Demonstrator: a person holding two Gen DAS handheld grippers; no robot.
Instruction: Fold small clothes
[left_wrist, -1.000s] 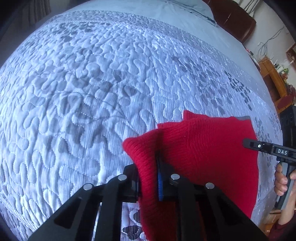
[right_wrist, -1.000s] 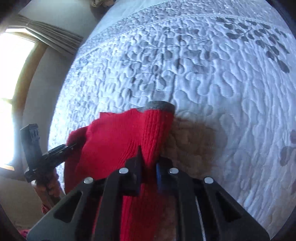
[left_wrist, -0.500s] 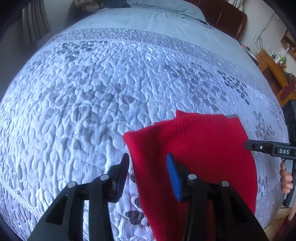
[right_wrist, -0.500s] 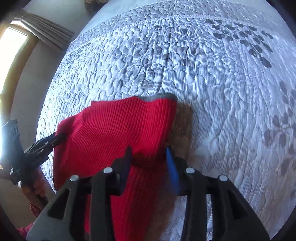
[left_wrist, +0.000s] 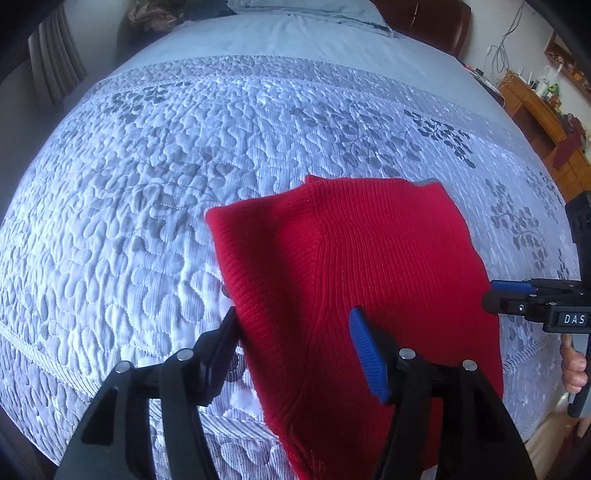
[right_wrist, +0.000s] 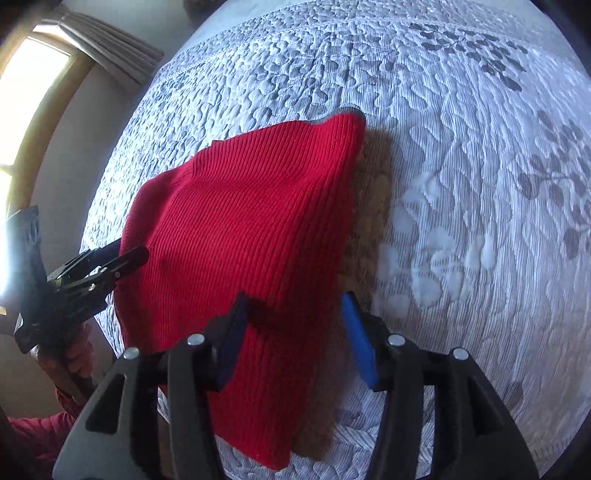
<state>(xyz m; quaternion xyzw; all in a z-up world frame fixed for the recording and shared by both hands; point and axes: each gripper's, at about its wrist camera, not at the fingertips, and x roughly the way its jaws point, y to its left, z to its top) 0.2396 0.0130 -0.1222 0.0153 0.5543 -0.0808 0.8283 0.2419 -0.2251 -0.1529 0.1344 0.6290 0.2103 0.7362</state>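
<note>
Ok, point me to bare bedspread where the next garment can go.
Free: the quilted bedspread left of the red knit garment, and the stretch beyond it toward the pillows. The right wrist view shows more bare quilt on its right. Crowded: the near edge, where the left gripper and right gripper stand open over the garment.

The red knit garment (left_wrist: 369, 266) ran off the lower edge of the left wrist view, its near end hidden behind the left gripper (left_wrist: 295, 343). Small items on the wooden shelf (left_wrist: 535, 99) were too tiny to identify. The window (right_wrist: 33, 103) glared white.
</note>
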